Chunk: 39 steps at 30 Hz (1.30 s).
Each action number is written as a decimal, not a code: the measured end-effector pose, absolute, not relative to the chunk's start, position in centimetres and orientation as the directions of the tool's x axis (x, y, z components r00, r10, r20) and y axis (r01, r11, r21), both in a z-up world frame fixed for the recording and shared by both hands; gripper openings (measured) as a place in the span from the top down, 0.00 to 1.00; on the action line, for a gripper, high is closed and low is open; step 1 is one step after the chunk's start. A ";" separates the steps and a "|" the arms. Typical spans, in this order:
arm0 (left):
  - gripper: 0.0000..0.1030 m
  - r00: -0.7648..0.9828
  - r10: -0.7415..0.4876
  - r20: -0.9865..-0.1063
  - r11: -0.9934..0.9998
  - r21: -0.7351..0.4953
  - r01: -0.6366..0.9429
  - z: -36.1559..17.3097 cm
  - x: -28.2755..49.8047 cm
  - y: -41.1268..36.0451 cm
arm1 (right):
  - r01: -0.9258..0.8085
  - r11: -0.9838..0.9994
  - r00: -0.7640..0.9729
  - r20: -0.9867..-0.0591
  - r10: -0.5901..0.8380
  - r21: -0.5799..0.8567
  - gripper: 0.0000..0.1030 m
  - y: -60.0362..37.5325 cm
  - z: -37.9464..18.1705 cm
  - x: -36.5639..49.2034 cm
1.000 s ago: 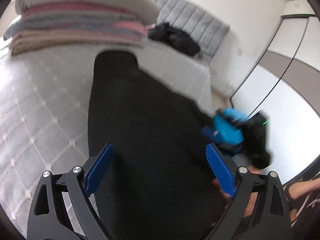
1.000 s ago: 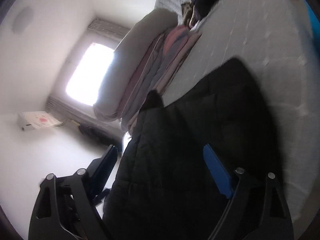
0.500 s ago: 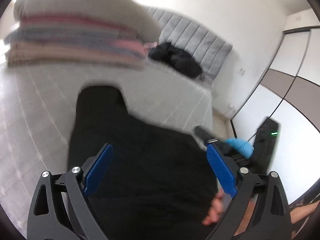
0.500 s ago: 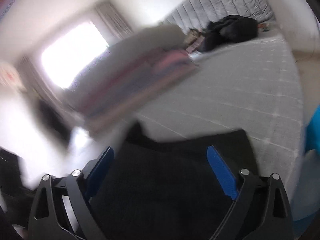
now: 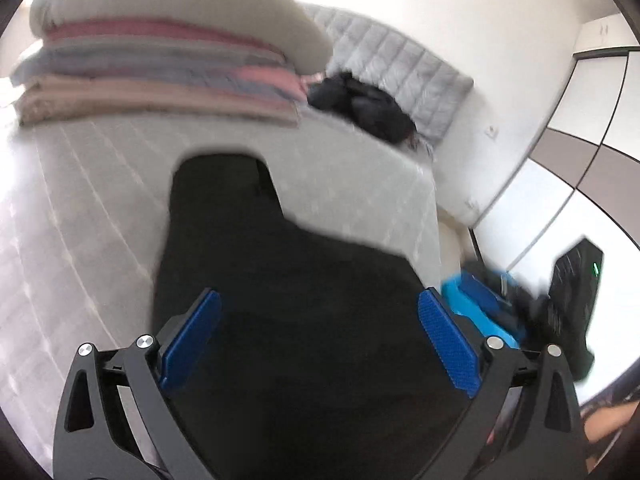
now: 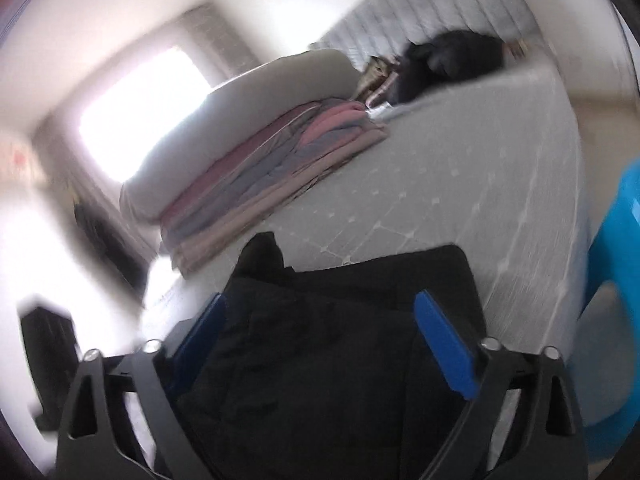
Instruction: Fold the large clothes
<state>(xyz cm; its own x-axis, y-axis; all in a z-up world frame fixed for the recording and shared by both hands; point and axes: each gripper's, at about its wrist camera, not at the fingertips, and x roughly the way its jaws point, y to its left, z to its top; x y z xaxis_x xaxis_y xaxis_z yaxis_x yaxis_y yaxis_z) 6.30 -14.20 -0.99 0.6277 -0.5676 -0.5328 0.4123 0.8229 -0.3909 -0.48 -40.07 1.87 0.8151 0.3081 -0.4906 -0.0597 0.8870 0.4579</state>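
Hovering both grippers, left gripper [image 5: 318,336] and right gripper [image 6: 320,340], jaws wide and empty over the black garment [image 5: 288,320] on the bed [image 5: 80,220], you're between folds, likely needing a fresh edge grip.

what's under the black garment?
The grey quilted bed shows around the black garment on the left and far sides. Anything beneath the cloth itself is covered and cannot be seen.

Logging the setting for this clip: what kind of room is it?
Most likely a bedroom. A bed with a quilted grey headboard fills the view, a stack of folded bedding sits on it, and wardrobe-style panels line one wall.
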 end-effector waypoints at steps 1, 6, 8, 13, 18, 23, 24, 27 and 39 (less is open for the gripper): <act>0.08 0.632 -0.563 -0.532 0.826 -0.394 0.404 -0.6 6.9 -14.3 | -0.057 0.907 0.799 -0.525 0.292 0.418 0.07 -39.0 2.2 0.4; 0.08 0.543 -0.548 -0.636 0.835 -0.453 0.313 -4.3 12.0 -15.3 | 0.067 0.958 0.612 -0.770 0.183 0.280 0.07 -37.7 -3.8 5.3; 0.08 0.514 -0.542 -0.665 0.837 -0.478 0.265 -7.4 13.7 -15.3 | 0.098 0.952 0.595 -0.784 0.176 0.289 0.07 -38.2 -5.0 6.3; 0.08 0.498 -0.514 -0.699 0.858 -0.434 0.276 -7.5 14.2 -16.1 | 0.115 0.949 0.557 -0.810 0.184 0.294 0.07 -38.5 -5.1 7.5; 0.08 0.465 -0.610 -0.641 0.788 -0.553 0.271 -4.7 10.7 -11.5 | 0.037 0.920 0.687 -0.678 0.261 0.391 0.07 -39.0 -0.4 0.3; 0.08 0.475 -0.609 -0.635 0.793 -0.478 0.377 -4.2 2.8 -8.9 | -0.176 0.957 0.690 -0.664 0.287 0.231 0.07 -34.8 1.0 -9.1; 0.08 0.473 -0.606 -0.640 0.795 -0.458 0.397 -4.6 1.5 -8.9 | -0.175 0.966 0.676 -0.691 0.258 0.190 0.07 -34.2 0.1 -10.2; 0.08 0.468 -0.548 -0.694 0.825 -0.354 0.441 -7.3 -0.9 -9.6 | -0.120 0.974 0.571 -0.789 0.227 0.193 0.06 -34.6 -5.4 -10.8; 0.07 0.436 -0.550 -0.712 0.835 -0.449 0.319 -6.2 -2.5 -2.2 | 0.003 0.778 0.609 -0.618 0.497 0.628 0.07 -43.3 -4.6 -15.2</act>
